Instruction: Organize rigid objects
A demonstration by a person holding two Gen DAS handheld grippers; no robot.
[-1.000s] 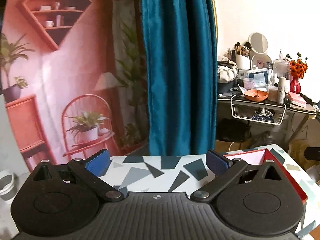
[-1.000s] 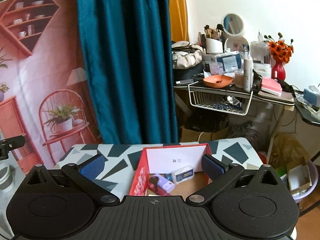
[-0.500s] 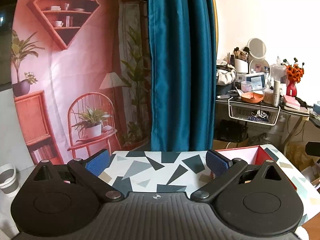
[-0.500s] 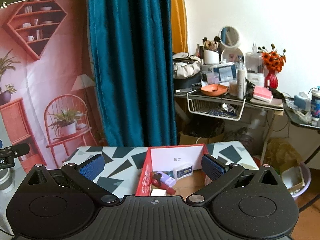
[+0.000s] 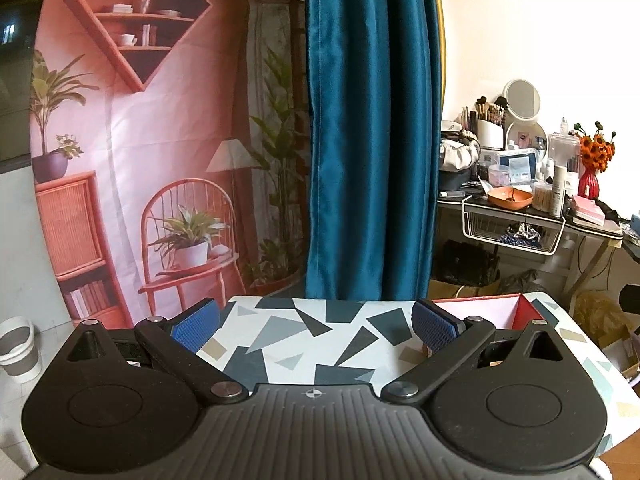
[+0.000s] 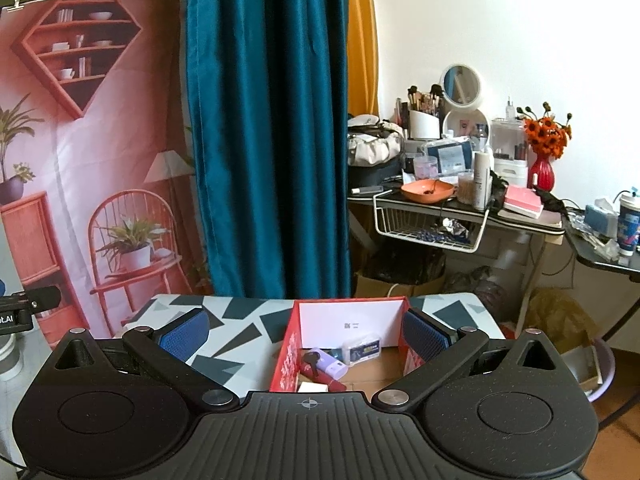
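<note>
While both grippers hang above the patterned table (image 5: pixel 312 332) with jaws spread and empty, the small items (image 6: pixel 332 360) already lie in the red box (image 6: pixel 288 356) — sorting looks nearly finished. Next, the right gripper (image 6: pixel 304 338) — or left gripper (image 5: pixel 316 320) — would need any leftover piece located.

Matt cardboard box (image 6: pixel 352 322) w/ red outside, velvety teal curtain (image 6: pixel 268 128), textured blue pads (image 5: pixel 195 325)

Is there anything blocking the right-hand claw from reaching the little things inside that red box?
Nothing visible does. The right gripper hangs open over the red box, which has no lid, and the small items lie uncovered on its floor.
</note>
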